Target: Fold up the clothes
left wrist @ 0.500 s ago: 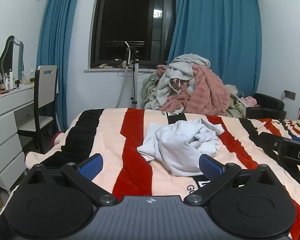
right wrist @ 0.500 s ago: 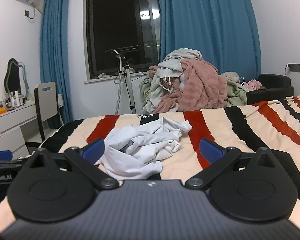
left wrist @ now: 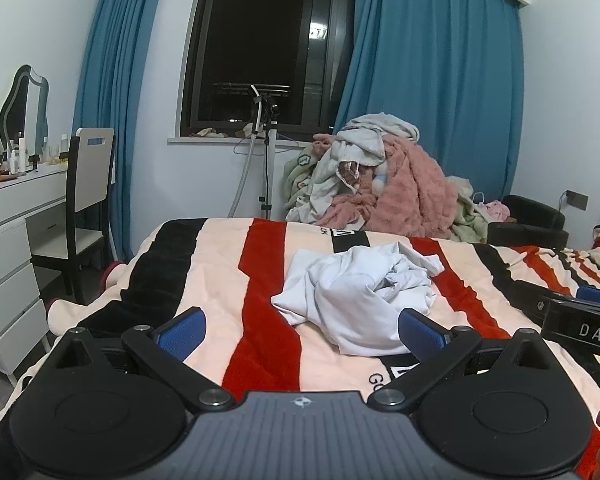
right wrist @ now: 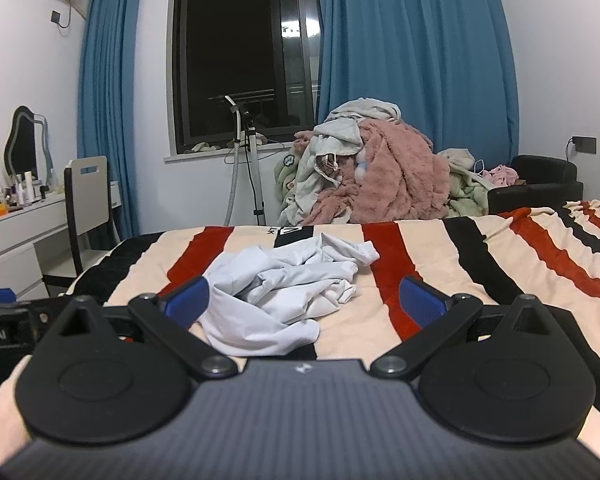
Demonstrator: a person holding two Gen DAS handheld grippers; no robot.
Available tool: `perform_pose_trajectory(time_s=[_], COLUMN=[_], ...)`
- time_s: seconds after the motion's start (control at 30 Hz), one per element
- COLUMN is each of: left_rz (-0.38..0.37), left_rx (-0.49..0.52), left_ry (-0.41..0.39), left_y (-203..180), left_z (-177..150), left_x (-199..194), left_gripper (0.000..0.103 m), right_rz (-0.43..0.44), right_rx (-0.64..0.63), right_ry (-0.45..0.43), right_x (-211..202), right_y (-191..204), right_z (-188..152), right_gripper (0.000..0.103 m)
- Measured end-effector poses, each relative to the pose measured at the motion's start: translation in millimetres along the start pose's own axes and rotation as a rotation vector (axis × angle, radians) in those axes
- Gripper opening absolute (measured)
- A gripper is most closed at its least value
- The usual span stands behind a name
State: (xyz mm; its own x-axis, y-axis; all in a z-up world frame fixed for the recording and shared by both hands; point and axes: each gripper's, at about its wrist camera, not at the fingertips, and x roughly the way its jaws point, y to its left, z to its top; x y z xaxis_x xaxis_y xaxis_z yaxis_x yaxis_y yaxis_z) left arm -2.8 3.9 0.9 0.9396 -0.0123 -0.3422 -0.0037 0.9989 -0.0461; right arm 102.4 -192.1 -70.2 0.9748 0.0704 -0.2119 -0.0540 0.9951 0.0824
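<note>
A crumpled white garment (left wrist: 356, 292) (right wrist: 284, 288) lies in a heap on the striped bed cover (left wrist: 228, 276) (right wrist: 440, 264). My left gripper (left wrist: 302, 332) hovers just short of the heap, jaws wide open, nothing between the blue pads (left wrist: 182, 330). My right gripper (right wrist: 304, 300) is also wide open above the near edge of the garment, its left pad (right wrist: 188, 298) in front of the cloth, not pressing it. Each gripper shows at the edge of the other's view: the right gripper (left wrist: 580, 320) and the left gripper (right wrist: 4, 320).
A tall pile of pink and grey clothes (left wrist: 380, 184) (right wrist: 364, 176) rises beyond the bed's far edge. A white dresser (left wrist: 8, 248) with a chair (left wrist: 84, 208) stands left, a steamer stand (left wrist: 266, 152) by the window, a black armchair (right wrist: 540, 188) at right.
Both views have shifted only slightly; the garment lies as before and both grippers stay wide open.
</note>
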Motion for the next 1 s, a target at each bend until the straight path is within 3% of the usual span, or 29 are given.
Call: perform_pose_trajectory(time_s=[0.83, 1.0], left_rz=[0.004, -0.010], left_rx=[-0.009, 0.000], left_ry=[0.011, 0.013], left_y=[1.0, -1.8], left_z=[-2.3, -3.4], left_x=[1.8, 3.8], left_gripper=[0.103, 0.103], right_rz=[-0.009, -0.021], right_rx=[0.029, 0.091], right_ry=[0.010, -0.037], right_x=[0.8, 5.8], right_y=[-6.0, -13.7], right_z=[0.2, 24.4], right_gripper=[0.103, 0.103])
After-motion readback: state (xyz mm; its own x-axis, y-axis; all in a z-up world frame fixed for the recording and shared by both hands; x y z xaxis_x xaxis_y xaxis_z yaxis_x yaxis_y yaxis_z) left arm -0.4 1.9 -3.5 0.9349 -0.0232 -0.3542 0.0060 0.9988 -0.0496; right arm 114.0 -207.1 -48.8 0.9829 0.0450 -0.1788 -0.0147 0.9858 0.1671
